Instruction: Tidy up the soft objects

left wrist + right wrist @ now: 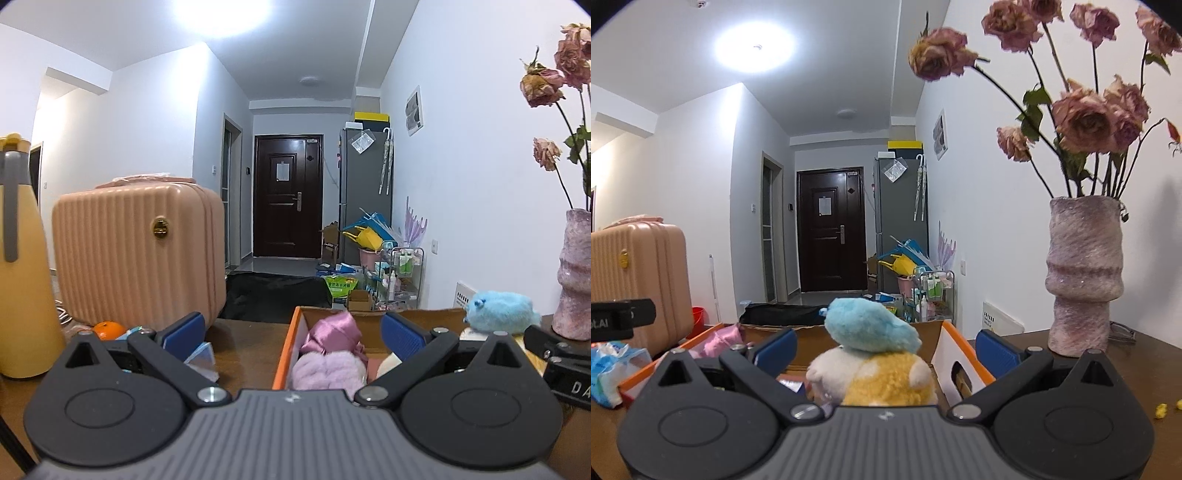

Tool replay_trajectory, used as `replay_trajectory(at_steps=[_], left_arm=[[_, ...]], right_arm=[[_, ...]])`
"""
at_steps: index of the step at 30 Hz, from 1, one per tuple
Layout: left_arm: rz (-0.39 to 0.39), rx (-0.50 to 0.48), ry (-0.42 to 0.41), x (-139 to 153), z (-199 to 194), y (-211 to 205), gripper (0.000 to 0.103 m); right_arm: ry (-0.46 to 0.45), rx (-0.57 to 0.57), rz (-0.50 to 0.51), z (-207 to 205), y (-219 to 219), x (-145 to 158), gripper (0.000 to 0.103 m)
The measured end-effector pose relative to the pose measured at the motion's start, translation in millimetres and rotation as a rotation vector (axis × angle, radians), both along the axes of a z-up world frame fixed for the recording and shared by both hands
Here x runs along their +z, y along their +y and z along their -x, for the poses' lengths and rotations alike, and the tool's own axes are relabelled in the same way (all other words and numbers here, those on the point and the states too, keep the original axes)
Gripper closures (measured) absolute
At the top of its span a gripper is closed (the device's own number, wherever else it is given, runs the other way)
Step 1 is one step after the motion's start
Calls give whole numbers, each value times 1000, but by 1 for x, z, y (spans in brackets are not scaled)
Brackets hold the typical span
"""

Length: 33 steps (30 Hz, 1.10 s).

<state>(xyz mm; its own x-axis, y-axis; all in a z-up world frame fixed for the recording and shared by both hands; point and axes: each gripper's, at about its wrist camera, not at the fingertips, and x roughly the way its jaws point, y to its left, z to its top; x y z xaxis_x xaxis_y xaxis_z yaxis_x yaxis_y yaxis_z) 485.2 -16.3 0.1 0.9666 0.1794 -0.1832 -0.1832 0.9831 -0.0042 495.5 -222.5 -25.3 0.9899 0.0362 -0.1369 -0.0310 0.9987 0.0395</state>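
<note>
Both the left gripper (293, 332) and right gripper (884, 349) were held with jaws spread wide, empty, over the box (945, 341) where a blue plush (871, 325) was stacked on a yellow plush (886, 384).

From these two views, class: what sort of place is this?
Most likely a lived-in flat: a dark front door ends the hallway, a grey fridge stands beside it, and a vase of dried roses sits on the wooden table.
</note>
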Motion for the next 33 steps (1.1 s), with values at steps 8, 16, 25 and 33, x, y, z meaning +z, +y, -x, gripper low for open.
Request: replay_trajectory(at_steps=[8, 16, 25, 33], left_arm=[[-9, -11, 26, -2, 42, 6, 0], [-20, -16, 37, -3, 96, 16, 0], [-29, -70, 30, 3, 168, 16, 0], [-46, -124, -6, 10, 252, 13, 0]], right_arm=[[-7, 1, 23, 47, -5, 2, 0], [6, 20, 36, 104, -7, 4, 0], [48, 68, 73, 177, 0, 9, 0], [75, 100, 55, 255, 5, 19, 0]])
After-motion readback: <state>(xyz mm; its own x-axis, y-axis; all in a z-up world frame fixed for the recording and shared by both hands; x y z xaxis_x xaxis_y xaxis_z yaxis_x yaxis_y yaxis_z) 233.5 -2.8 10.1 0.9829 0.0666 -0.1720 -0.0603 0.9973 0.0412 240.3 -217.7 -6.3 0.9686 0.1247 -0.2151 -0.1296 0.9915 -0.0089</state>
